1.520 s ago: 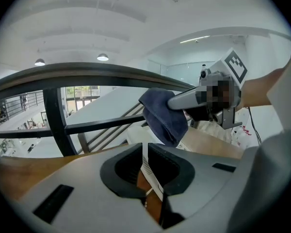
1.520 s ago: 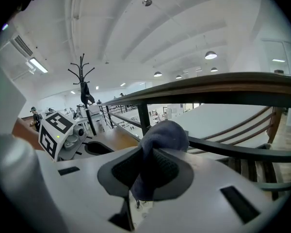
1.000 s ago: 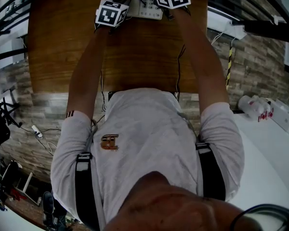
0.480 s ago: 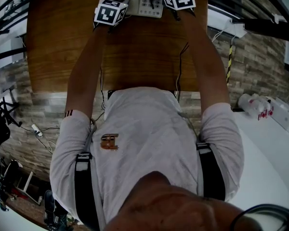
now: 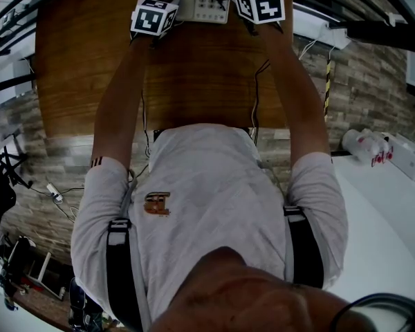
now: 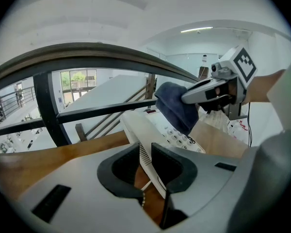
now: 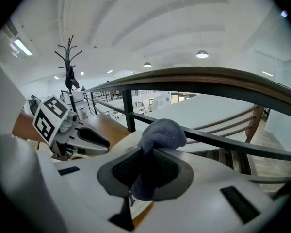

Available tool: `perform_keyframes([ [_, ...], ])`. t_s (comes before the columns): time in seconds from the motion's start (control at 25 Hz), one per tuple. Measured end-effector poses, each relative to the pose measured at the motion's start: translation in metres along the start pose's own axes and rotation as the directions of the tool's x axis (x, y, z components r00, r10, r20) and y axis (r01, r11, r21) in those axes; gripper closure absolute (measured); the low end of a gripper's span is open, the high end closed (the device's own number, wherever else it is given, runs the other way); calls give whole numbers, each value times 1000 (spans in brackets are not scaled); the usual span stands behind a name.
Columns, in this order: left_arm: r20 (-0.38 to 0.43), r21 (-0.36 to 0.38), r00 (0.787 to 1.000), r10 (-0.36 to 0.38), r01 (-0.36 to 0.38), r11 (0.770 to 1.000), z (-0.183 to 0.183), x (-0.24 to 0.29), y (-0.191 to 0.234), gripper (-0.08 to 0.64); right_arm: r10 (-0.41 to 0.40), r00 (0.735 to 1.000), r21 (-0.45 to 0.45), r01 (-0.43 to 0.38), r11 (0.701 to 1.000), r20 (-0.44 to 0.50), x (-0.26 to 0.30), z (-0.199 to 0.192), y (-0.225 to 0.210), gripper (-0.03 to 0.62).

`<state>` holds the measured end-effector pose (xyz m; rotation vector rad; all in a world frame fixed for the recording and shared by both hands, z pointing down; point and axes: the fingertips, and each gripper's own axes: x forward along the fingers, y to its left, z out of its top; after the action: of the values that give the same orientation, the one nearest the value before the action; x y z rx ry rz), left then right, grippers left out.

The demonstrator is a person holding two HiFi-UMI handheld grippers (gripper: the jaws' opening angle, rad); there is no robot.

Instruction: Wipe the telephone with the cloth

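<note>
Left gripper (image 6: 144, 168): closed on the near edge of the white telephone (image 6: 161, 128), which is held between its jaws.
Right gripper (image 7: 144, 171): clamped on the dark blue cloth (image 7: 163, 132).
Cloth: laid against the telephone's keypad (image 6: 178, 139).
Telephone: set at the far edge of the wooden table (image 5: 194, 81).

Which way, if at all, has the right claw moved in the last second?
Yes. The right claw, shut on the blue cloth, has shifted rightward and slightly toward the person across the telephone, nearer the wooden table's right edge.
</note>
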<state>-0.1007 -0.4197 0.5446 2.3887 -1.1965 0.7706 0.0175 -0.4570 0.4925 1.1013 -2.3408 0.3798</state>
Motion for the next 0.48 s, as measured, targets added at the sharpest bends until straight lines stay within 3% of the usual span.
perform_keyframes([
  [0.28,-3,-5,1000,-3,3,1000,0,0,1,486,155,988,-22,-154,988,18,20,19,68,520],
  [0.48,-5,-4,1000,-3,3,1000,0,0,0,486,146,989,-19,-147,989,-27,37,8,76,520],
])
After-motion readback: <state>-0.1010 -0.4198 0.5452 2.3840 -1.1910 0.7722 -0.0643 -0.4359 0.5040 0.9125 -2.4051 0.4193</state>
